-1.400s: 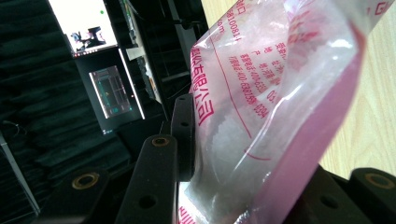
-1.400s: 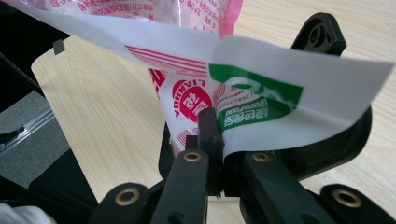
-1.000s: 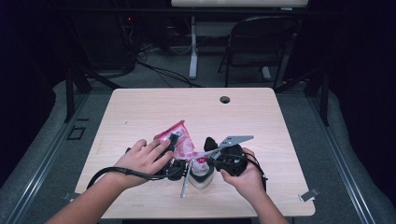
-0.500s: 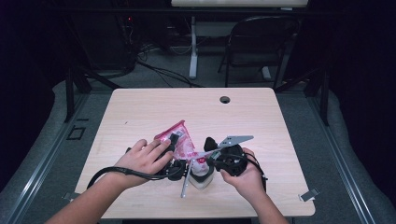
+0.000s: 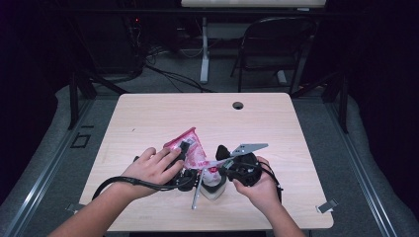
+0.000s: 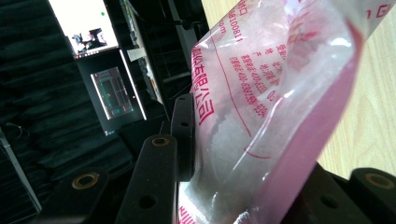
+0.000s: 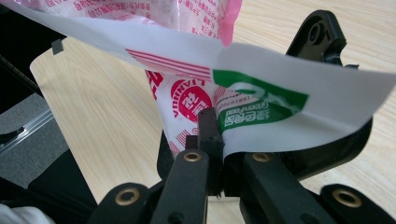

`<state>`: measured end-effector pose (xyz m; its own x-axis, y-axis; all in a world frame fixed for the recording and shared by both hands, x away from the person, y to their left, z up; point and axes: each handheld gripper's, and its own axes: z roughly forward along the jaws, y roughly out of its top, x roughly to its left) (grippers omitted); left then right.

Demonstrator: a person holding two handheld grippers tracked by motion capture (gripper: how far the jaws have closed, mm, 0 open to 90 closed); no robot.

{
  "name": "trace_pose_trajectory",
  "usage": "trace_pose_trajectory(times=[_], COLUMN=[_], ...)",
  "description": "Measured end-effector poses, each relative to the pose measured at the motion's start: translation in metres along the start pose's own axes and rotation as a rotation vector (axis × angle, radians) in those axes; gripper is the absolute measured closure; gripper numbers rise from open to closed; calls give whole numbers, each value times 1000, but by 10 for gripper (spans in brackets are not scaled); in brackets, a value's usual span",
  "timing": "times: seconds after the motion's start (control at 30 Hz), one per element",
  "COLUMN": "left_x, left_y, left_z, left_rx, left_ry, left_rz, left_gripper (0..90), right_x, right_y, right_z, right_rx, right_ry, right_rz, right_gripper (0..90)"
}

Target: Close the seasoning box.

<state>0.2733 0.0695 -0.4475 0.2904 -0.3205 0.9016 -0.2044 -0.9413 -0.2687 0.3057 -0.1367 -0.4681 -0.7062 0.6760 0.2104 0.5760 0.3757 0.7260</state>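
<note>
- Left tongs [image 6: 196, 154] pinched the pink plastic bag [image 5: 190, 148], held just above the worktop [image 5: 296, 133].
- Right tongs [image 7: 217, 154] were clamped on its white edge.
- Bag apparently not yet opened.

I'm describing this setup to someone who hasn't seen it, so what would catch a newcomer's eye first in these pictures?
The pink and clear printed bag, held up near the front middle of the wooden table, stands out first. Both grippers pinch it: the left gripper clamps its pink edge, and the right gripper is shut on the white end with a green mark. Behind the table it is dark, with a folding chair.
</note>
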Motion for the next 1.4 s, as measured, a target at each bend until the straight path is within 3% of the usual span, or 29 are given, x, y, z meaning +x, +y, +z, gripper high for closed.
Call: trace_pose_trajectory(times=[0.4,0.47,1.4], left_x=[-2,-1,-3], left_y=[1,2,1], left_z=[1,1,1], left_rx=[4,-1,4], left_ry=[5,14,2], left_rz=[12,30,25], left_gripper=[735,735,754], right_x=[-1,-1,1], right_y=[-2,-2,-2], right_z=[4,5,7], right_rx=[9,12,30], right_ry=[-1,-2,-31], right_rz=[1,-2,-15], right_gripper=[900,900,900])
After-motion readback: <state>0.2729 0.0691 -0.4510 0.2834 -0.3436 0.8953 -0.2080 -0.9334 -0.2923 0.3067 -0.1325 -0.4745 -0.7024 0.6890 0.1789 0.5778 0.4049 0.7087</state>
